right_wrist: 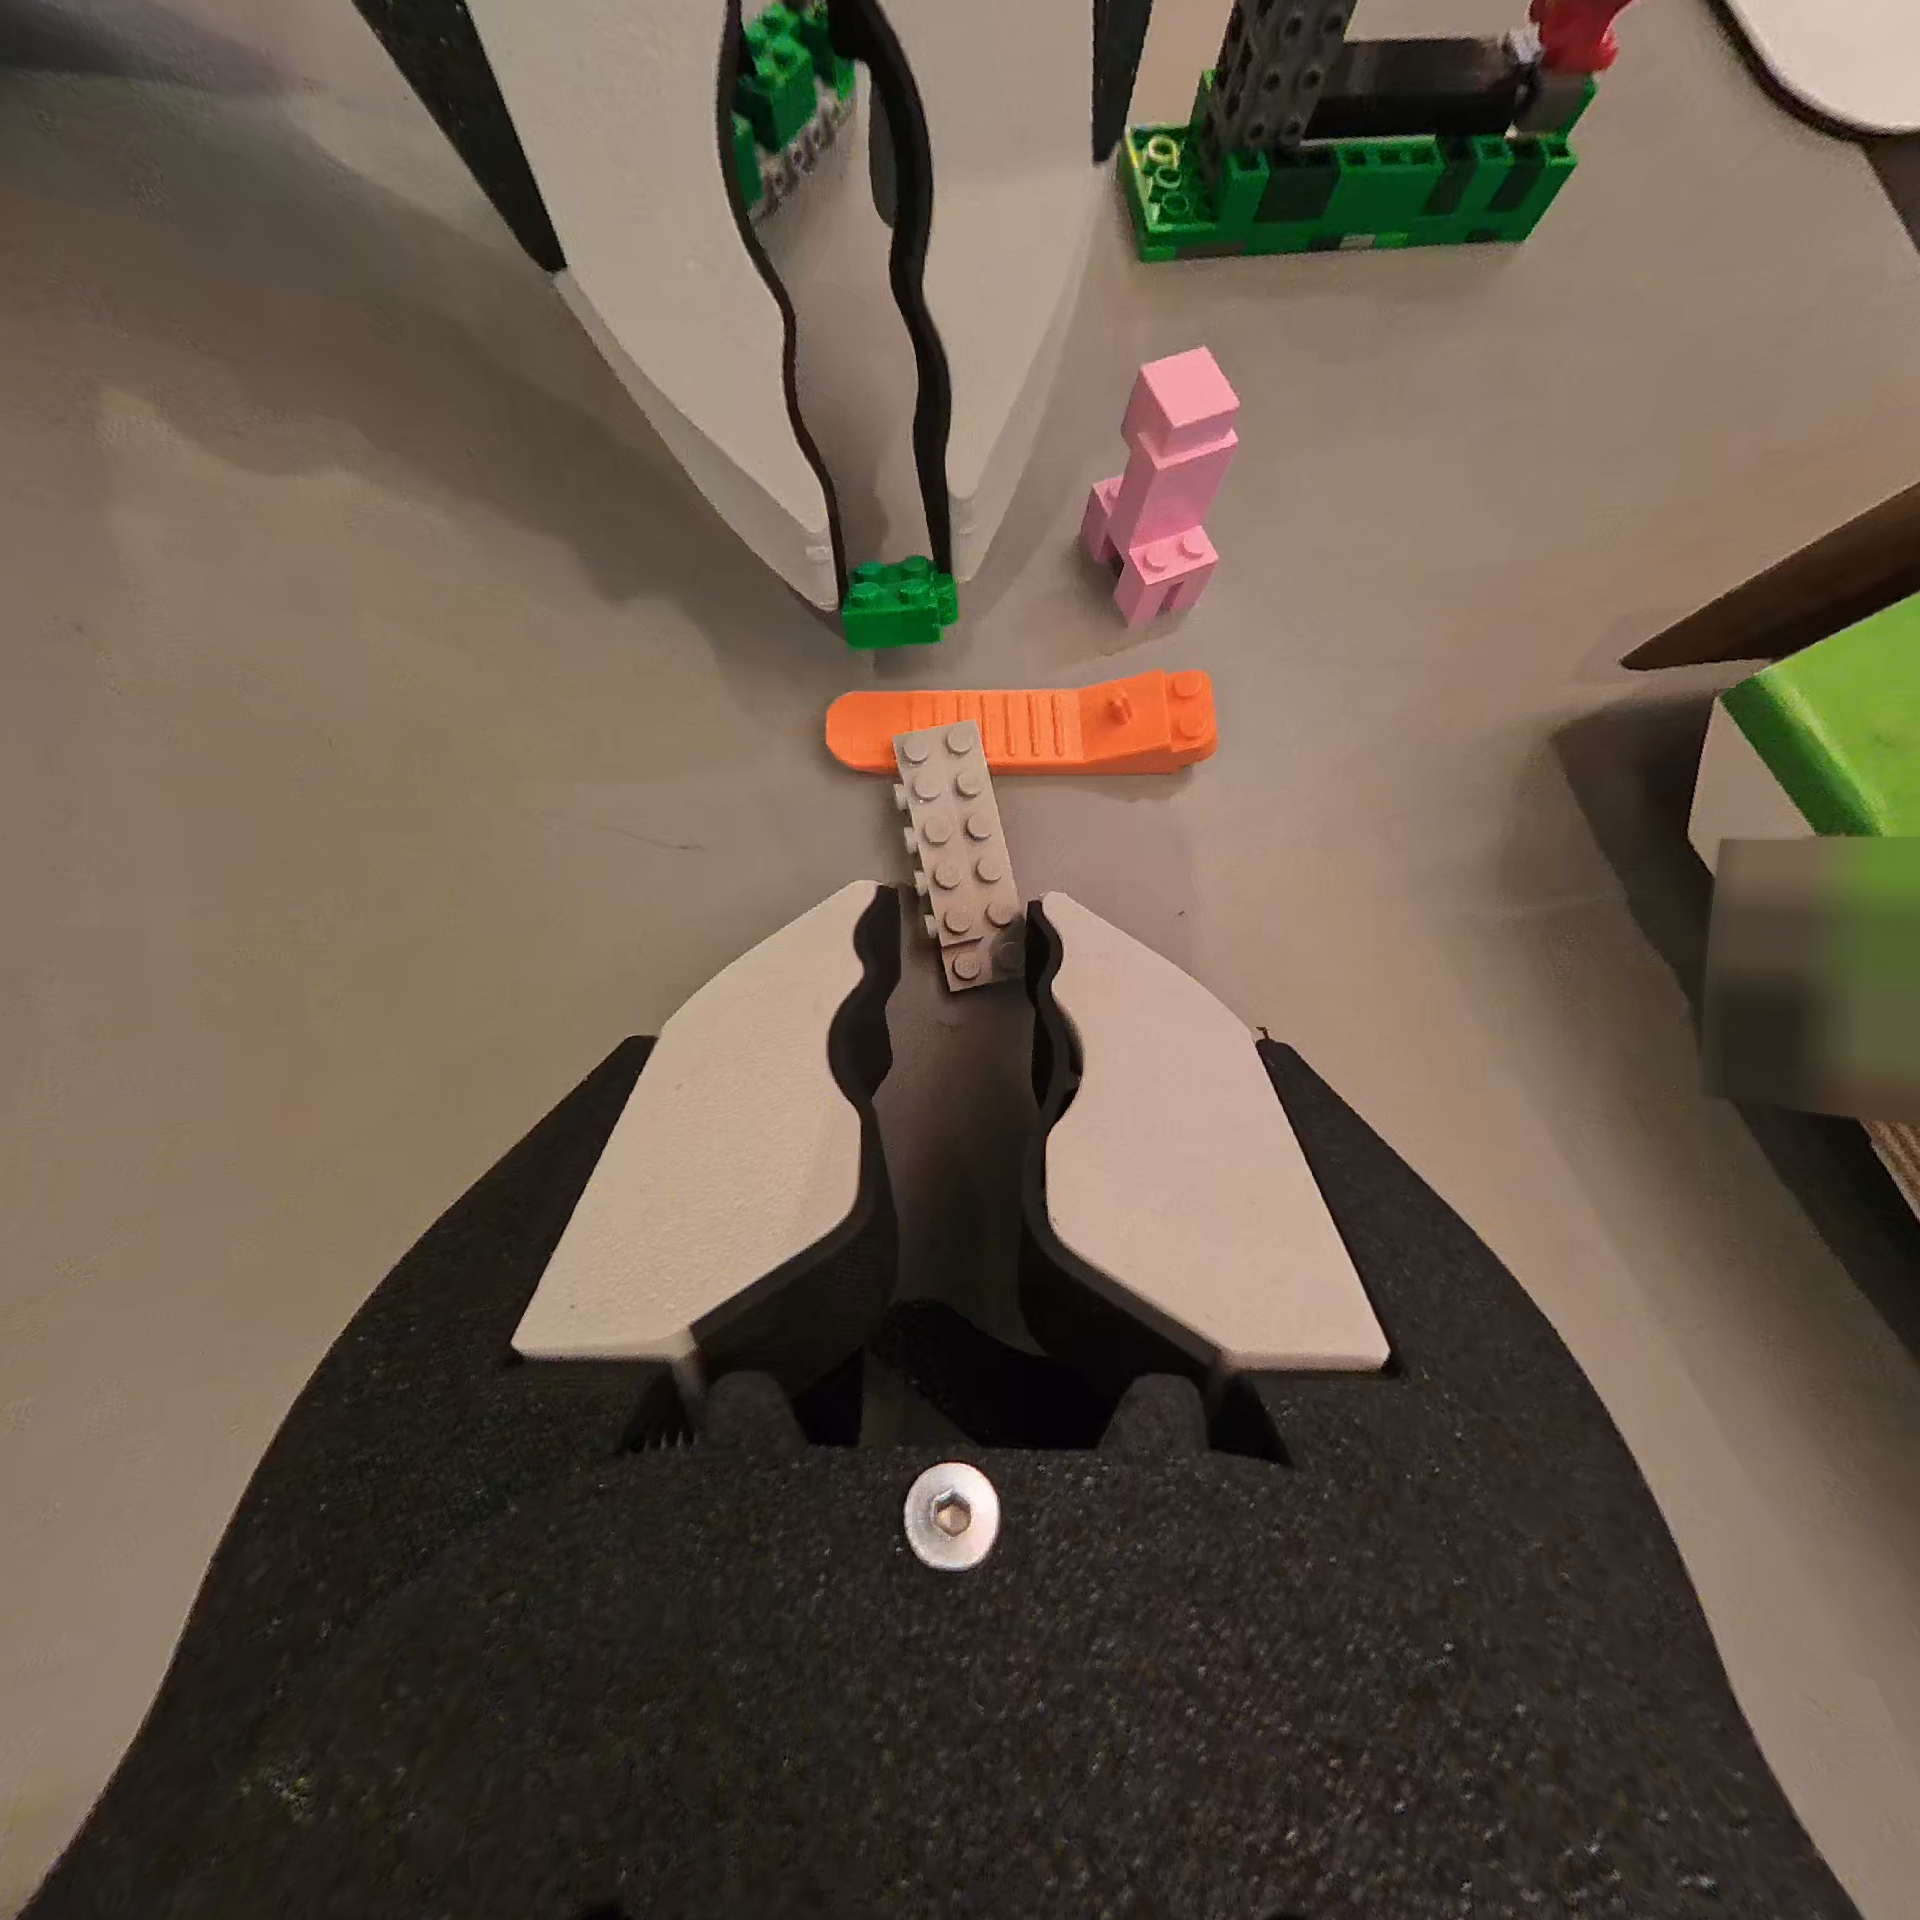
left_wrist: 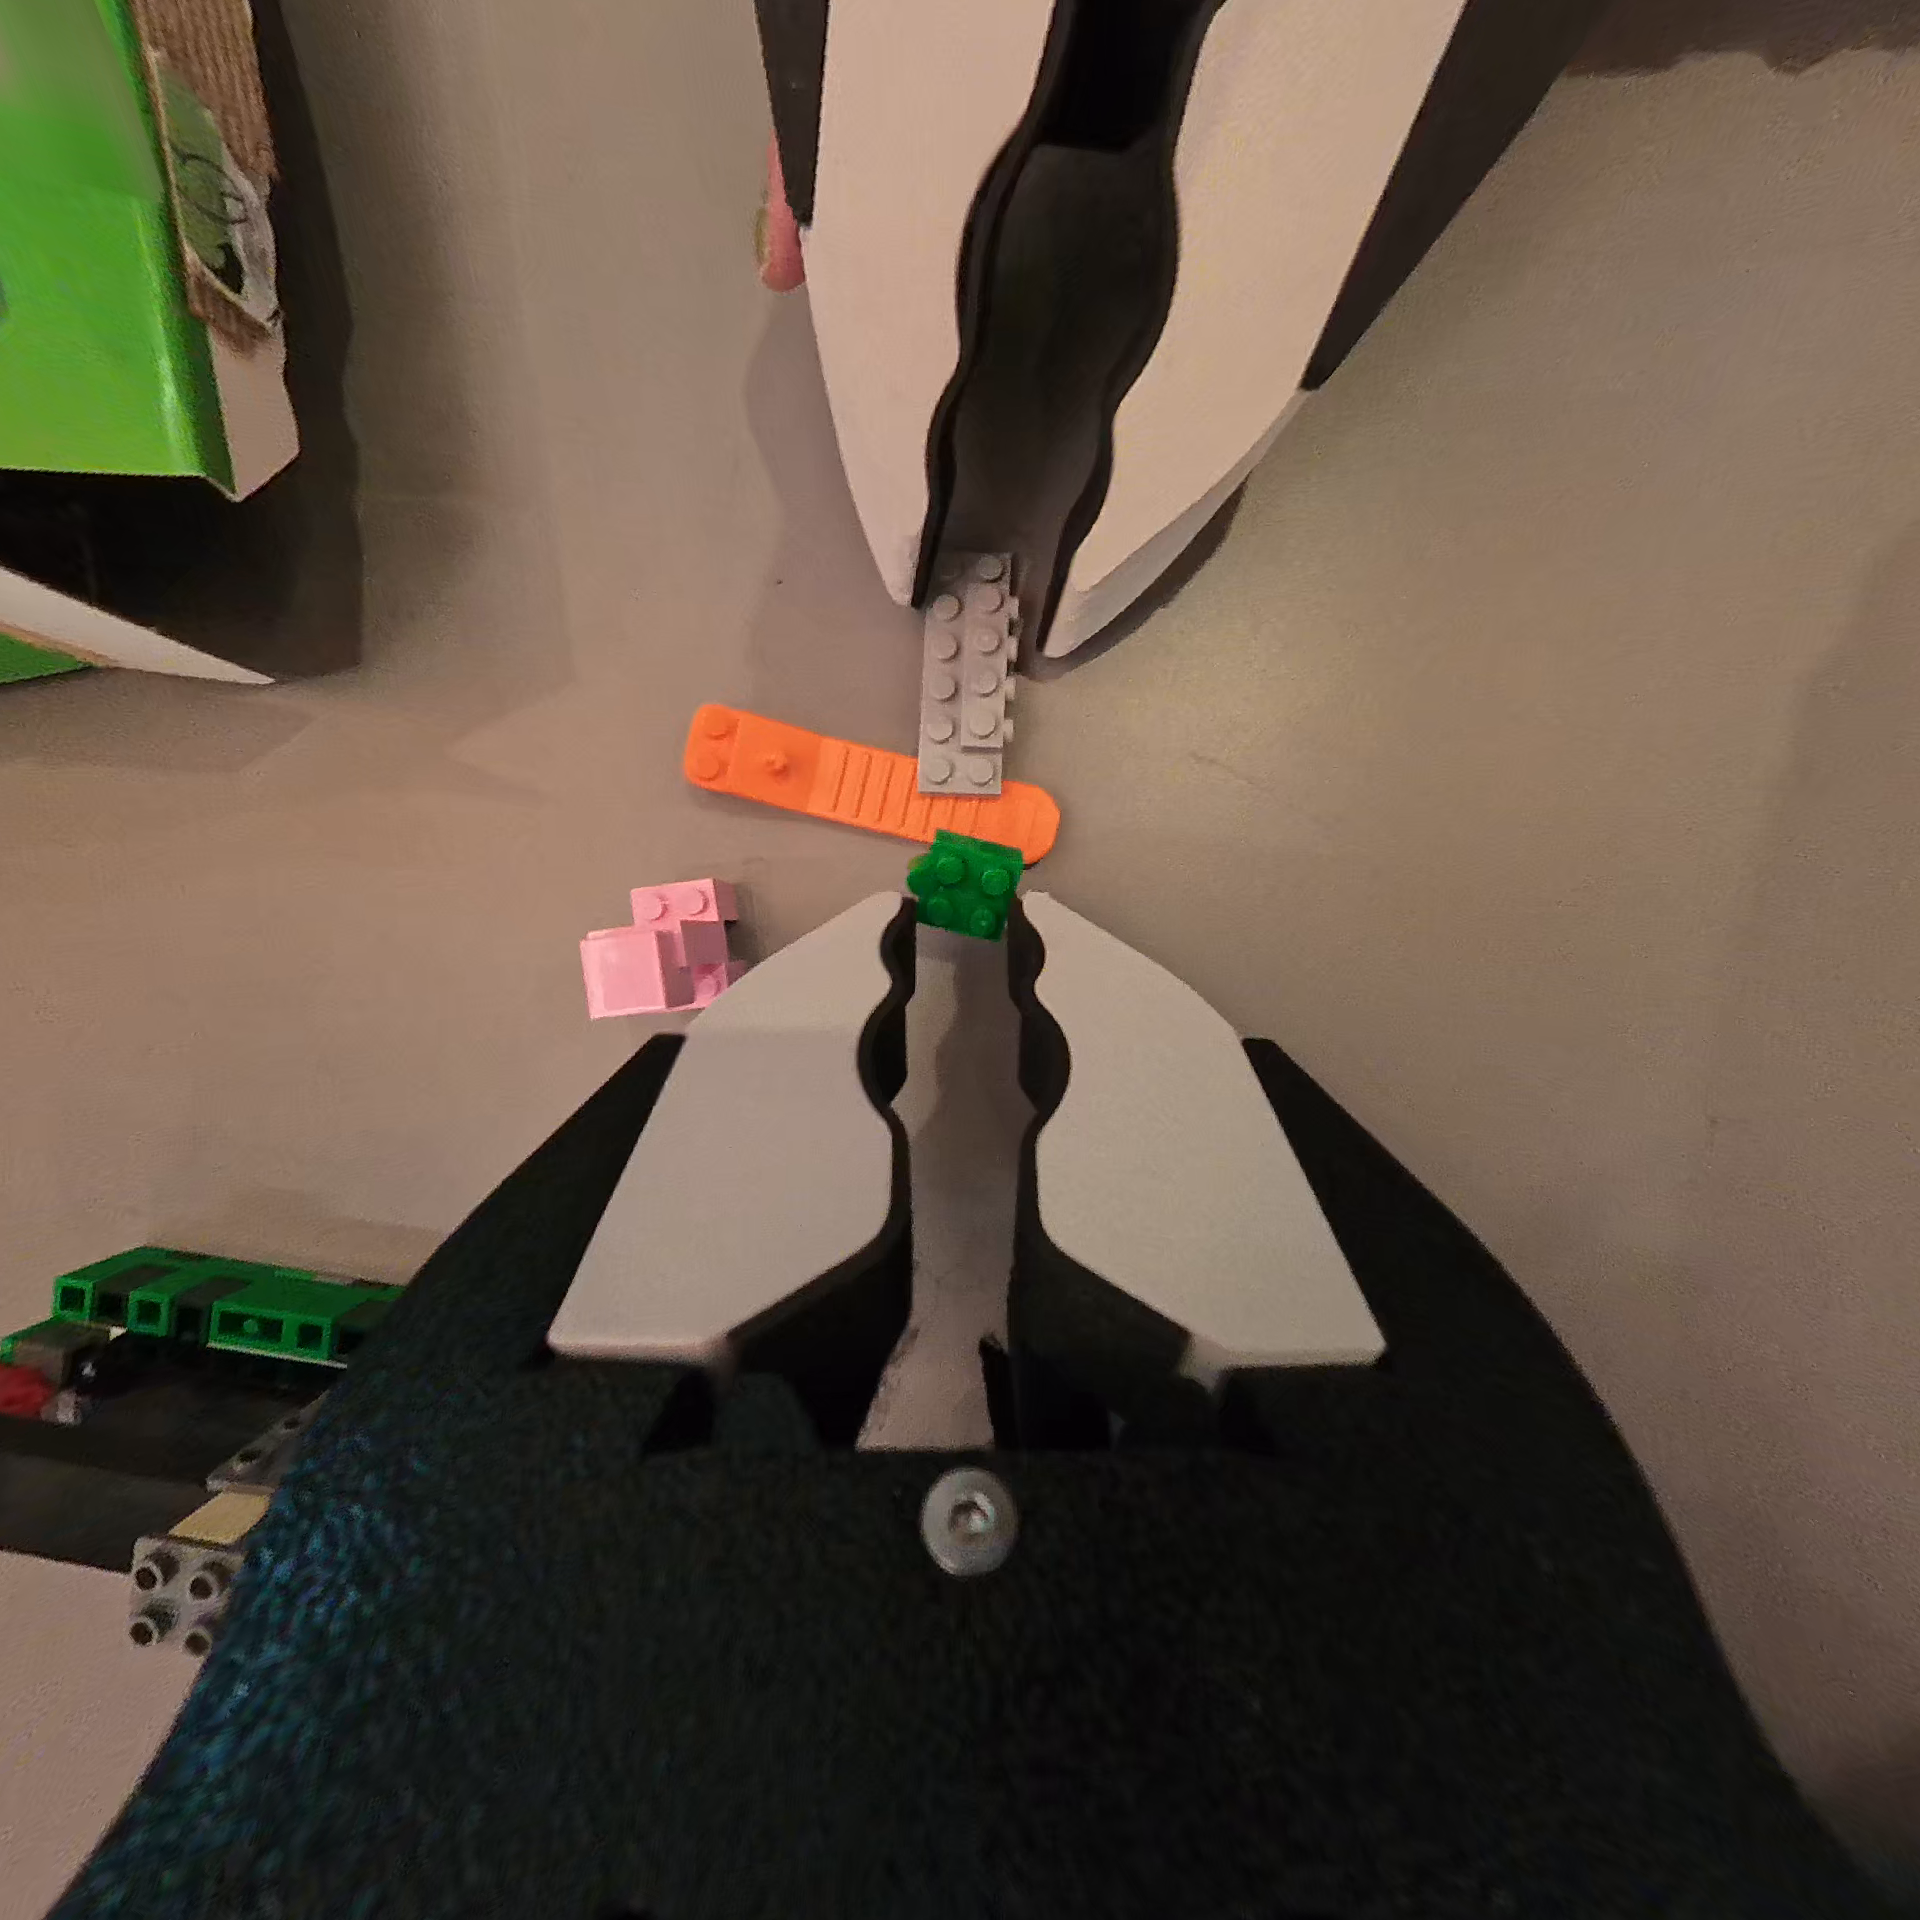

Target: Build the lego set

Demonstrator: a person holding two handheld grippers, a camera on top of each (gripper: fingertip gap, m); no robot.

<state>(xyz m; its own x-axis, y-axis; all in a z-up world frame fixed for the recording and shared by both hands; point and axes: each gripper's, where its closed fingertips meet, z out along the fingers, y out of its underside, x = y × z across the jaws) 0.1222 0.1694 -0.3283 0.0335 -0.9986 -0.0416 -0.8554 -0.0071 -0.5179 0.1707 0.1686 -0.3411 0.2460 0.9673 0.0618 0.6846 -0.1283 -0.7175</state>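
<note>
My left gripper [left_wrist: 964,902] is shut on a small green brick [left_wrist: 966,883], studs up, just above the table. My right gripper [right_wrist: 961,899] is shut on one end of a long grey plate assembly [right_wrist: 956,847]. The two grippers face each other, tips close. In the left wrist view the right gripper [left_wrist: 977,613] comes in from the top holding the grey plate [left_wrist: 966,675]. In the right wrist view the left gripper [right_wrist: 894,582] holds the green brick [right_wrist: 899,603]. An orange brick separator [left_wrist: 831,774] lies on the table between them, also seen in the right wrist view [right_wrist: 1023,722].
A pink pig figure [left_wrist: 660,951] [right_wrist: 1169,488] stands beside the separator. A green and black partial build [right_wrist: 1351,156] [left_wrist: 218,1314] sits on the table. A green box [left_wrist: 94,260] [right_wrist: 1839,727] lies at the side. A small grey studded piece [left_wrist: 177,1600] lies near the build. The left gripper's tips are roughly 6 cm from the right gripper's. The small grey studded piece [left_wrist: 177,1600] is about 15 cm from my left fingertips.
</note>
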